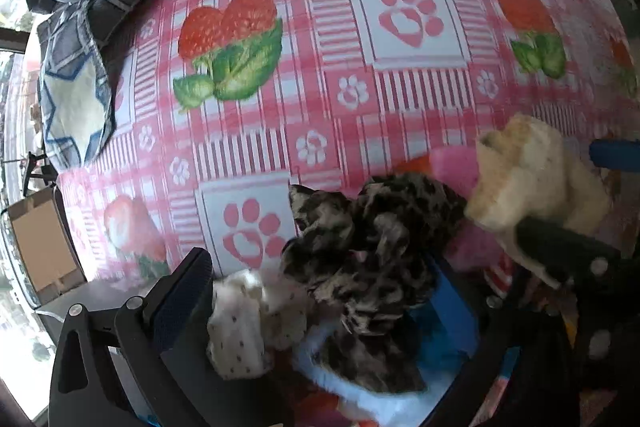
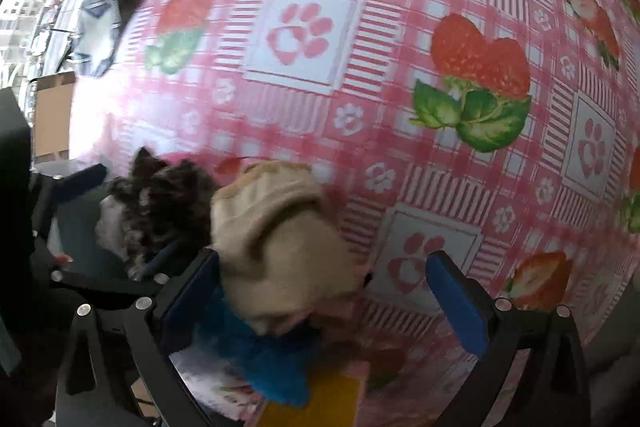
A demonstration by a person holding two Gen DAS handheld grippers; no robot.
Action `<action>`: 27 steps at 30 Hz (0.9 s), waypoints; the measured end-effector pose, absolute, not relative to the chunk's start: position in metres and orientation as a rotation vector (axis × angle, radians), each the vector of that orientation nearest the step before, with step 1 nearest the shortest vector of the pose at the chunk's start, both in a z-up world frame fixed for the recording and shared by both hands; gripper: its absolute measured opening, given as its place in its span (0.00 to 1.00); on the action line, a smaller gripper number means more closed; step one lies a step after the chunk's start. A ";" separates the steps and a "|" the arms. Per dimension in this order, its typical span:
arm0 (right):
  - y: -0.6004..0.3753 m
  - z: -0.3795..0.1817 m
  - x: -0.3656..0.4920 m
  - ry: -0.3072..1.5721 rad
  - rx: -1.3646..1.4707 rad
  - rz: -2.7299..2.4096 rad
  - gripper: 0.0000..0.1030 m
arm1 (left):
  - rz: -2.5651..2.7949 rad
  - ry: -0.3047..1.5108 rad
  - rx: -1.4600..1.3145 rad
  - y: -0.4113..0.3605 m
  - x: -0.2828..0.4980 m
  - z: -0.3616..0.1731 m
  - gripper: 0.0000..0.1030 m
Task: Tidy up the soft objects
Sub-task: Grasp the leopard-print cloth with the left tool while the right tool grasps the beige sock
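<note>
Wide bare tablecloth [image 2: 400, 147] is seen ahead. The right gripper [image 2: 332, 291] is spread open around one beige sock [image 2: 280, 239]; the left gripper [image 1: 320, 307], also open, surrounds one leopard-print cloth [image 1: 372, 259].

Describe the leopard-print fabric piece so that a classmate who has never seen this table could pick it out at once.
Start at the pink checked tablecloth with strawberries and paw prints. At its near edge lies a heap of small soft things between the two grippers. The leopard-print piece is the dark, blotchy one, beside a white dotted cloth and a plain beige plush piece.
</note>
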State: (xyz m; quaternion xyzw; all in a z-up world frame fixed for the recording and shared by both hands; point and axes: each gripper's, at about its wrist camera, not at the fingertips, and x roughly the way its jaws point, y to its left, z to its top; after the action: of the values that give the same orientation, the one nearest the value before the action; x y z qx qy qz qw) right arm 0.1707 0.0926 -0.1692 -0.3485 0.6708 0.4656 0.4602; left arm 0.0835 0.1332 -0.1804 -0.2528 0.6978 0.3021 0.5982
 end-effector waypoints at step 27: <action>0.085 -0.167 0.212 1.509 -0.752 1.192 1.00 | 0.727 1.552 -0.765 0.120 0.065 -0.167 1.00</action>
State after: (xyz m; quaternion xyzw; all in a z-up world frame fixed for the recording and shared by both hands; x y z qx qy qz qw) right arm 0.2125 0.0851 -0.1668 -0.3128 0.6275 0.4956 0.5126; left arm 0.0648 0.1199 -0.1666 -0.3290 0.6670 0.3125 0.5910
